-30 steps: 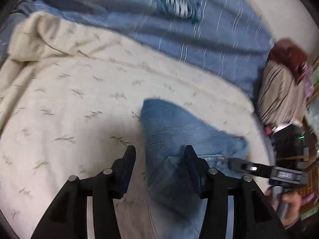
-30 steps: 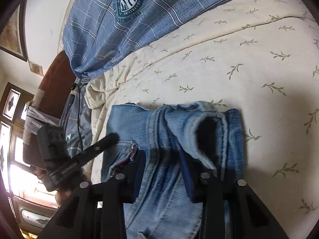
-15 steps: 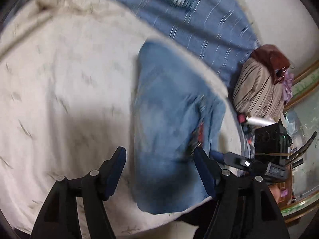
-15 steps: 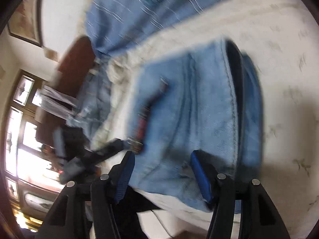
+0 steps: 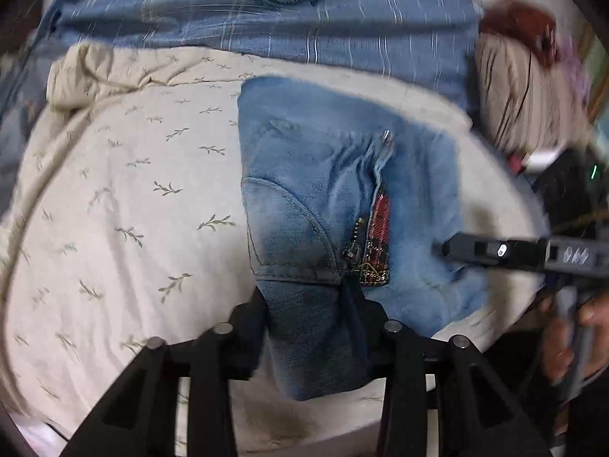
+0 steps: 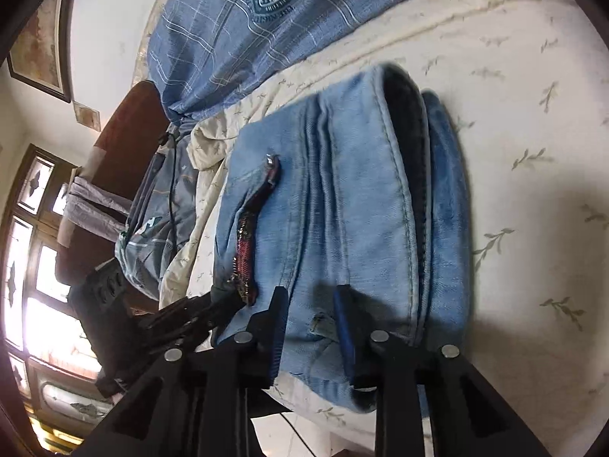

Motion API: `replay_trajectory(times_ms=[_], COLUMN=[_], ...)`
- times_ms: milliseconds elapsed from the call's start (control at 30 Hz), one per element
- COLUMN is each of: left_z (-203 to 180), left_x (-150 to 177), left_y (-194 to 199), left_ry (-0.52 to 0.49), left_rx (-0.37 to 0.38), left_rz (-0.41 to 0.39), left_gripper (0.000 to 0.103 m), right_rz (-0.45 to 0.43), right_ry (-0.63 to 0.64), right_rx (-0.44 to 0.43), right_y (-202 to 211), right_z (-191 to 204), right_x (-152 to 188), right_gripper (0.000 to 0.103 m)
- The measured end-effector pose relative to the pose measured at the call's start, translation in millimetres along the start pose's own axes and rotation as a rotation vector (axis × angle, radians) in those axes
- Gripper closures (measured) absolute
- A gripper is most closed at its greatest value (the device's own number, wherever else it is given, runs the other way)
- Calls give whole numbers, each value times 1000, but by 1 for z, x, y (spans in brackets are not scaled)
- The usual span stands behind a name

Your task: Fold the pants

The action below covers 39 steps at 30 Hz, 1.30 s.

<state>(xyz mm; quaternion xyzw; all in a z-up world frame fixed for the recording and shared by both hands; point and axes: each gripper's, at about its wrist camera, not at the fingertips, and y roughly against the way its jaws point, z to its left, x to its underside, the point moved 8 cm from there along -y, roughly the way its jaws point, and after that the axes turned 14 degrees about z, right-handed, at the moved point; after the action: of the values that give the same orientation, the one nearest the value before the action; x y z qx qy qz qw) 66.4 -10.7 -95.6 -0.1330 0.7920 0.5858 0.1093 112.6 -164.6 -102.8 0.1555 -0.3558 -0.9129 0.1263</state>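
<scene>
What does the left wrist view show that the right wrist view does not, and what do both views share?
Only the left wrist view shows the striped cushion and the hand holding the right gripper, whose tip rests on the denim.

Only the right wrist view shows the window, a framed picture and the dark gap between the folded layers.

Both show the folded jeans with the open zipper on the cream leaf-print bedspread, the blue checked cloth, and denim between each view's own jaws.

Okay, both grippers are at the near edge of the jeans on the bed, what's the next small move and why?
Probably lift that edge and carry it toward the far end. The left gripper and right gripper each have the jeans waistband between their closing jaws, and the zipper still gapes.
</scene>
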Motion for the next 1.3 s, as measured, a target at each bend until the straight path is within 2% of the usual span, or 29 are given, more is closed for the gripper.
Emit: replay_trajectory(times_ms=[33, 67, 100, 167, 267, 333, 433, 467, 567, 633, 700, 767, 867, 900, 933, 967, 1067, 1133, 1300], left_z=[1, 3, 5, 9, 13, 20, 30, 32, 32, 35, 34, 30, 27, 26, 23, 18, 10, 9, 1], left_x=[0, 0, 0, -4, -7, -12, -17, -19, -28, -36, -41, -40, -38, -39, -39, -39, -38, -38, -38], left_y=[3, 9, 13, 25, 33, 32, 21, 17, 14, 10, 1, -19, -29, -28, -26, -24, -23, -21, -14], left_ry=[20, 34, 42, 50, 79, 115, 164, 178, 174, 189, 197, 199, 197, 193, 169, 133, 92, 90, 52], left_rx=[39, 81, 99, 120, 188, 229, 253, 257, 257, 244, 245, 228, 198, 192, 169, 151, 85, 71, 33], left_rz=[-6, -25, -49, -126, -165, -169, -143, -132, -135, -132, -105, -36, -27, -33, -38, -42, -49, -50, -65], left_gripper=[52, 49, 44, 42, 36, 34, 34, 34, 34, 28, 25, 25, 25, 26, 29, 42, 51, 61, 70], right_rz=[-13, -41, -66, -129, -201, -207, -148, -113, -92, -81, -66, -40, -26, -22, -16, -5, -6, -14, -43], right_ry=[3, 3, 1, 9, -26, -72, -157, -172, -162, -160, -140, -127, -120, -116, -111, -93, -76, -64, -25], right_rx=[-10, -33, -31, -6, 6, 41, 45, 22, 15, 18, 48, 90, 134, 155, 180, 207, 263, 285, 323], right_y=[5, 15, 22, 43, 69, 73, 56, 45, 32, 24, 18, 12, 12, 10, 9, 8, 8, 9, 18], right_z=[4, 8, 10, 14, 7, -10, -38, -43, -46, -44, -43, -47, -46, -44, -44, -43, -41, -39, -26], right_x=[0, 1, 0, -5, -18, -23, -30, -29, -32, -35, -36, -35, -33, -34, -34, -33, -32, -31, -29], right_gripper=[51, 31, 29, 29, 28, 28, 28, 28, 28, 28, 27, 27, 32, 40, 47, 52, 62, 66, 84])
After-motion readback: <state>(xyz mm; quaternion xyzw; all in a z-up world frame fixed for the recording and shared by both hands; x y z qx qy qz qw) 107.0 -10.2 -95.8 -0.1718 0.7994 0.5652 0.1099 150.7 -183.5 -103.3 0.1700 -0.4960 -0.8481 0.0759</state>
